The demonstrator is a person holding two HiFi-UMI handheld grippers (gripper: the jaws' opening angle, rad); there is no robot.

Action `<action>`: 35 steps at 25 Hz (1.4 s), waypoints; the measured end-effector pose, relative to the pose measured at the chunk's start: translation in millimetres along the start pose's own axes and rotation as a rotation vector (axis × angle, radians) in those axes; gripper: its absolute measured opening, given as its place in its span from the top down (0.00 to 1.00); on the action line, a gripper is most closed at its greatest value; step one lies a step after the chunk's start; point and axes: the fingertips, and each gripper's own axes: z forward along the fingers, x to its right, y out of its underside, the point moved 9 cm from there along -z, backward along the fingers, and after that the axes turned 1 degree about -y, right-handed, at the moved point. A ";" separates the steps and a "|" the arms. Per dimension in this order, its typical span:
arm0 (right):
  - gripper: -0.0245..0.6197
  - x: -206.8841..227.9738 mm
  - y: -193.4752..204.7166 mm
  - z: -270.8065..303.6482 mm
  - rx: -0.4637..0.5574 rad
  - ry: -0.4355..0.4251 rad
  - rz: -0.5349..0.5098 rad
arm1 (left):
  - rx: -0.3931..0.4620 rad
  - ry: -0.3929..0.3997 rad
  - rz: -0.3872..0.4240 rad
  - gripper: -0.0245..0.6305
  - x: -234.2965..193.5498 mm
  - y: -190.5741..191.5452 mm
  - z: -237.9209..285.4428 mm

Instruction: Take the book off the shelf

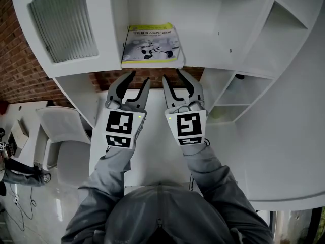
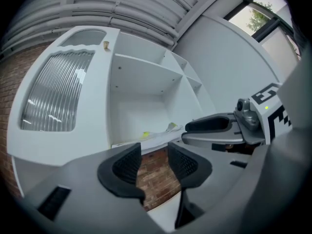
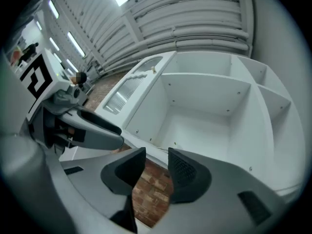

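Observation:
A book [image 1: 151, 44] with a grey-white cover and yellow-green border lies flat at the front edge of a white shelf [image 1: 203, 39]. Both grippers hover just below and in front of that edge, side by side. My left gripper [image 1: 140, 77] is open under the book's left half, with nothing between its jaws. My right gripper [image 1: 171, 75] is open under the book's right corner, also empty. In the left gripper view the book's edge [image 2: 161, 133] shows above my left gripper [image 2: 155, 152]. In the right gripper view only brick wall shows between the jaws of my right gripper [image 3: 157, 162].
A cabinet door with ribbed glass [image 1: 63, 19] stands left of the book's compartment. Smaller open compartments [image 1: 228, 100] lie to the right. A brick wall [image 1: 20, 70] is behind, a white chair [image 1: 66, 131] at lower left, and a white table [image 1: 284, 151] to the right.

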 end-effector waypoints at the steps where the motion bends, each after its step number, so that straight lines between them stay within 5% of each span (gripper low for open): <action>1: 0.73 0.0 -1.7 3.3 -0.016 -0.009 -0.055 | -0.005 -0.002 0.003 0.71 -2.1 -1.2 0.7; 8: 0.68 -0.1 -12.6 20.0 -0.101 -0.060 -0.454 | -0.042 -0.010 0.013 0.69 -9.9 -1.0 4.1; 21: 0.68 -7.5 -16.6 48.3 -0.257 -0.259 -0.962 | -0.074 0.002 0.012 0.69 -10.9 2.2 4.1; 25: 0.69 -11.0 -10.8 58.8 -0.305 -0.282 -1.015 | -0.084 0.009 0.004 0.69 -7.8 3.8 3.8; 27: 0.82 -11.3 -10.5 59.6 -0.293 -0.261 -1.014 | -0.089 0.010 -0.003 0.69 -6.2 6.2 2.9; 35: 0.83 -10.0 -13.2 36.5 -0.265 -0.253 -0.970 | -0.103 0.032 -0.018 0.68 6.3 11.4 -6.3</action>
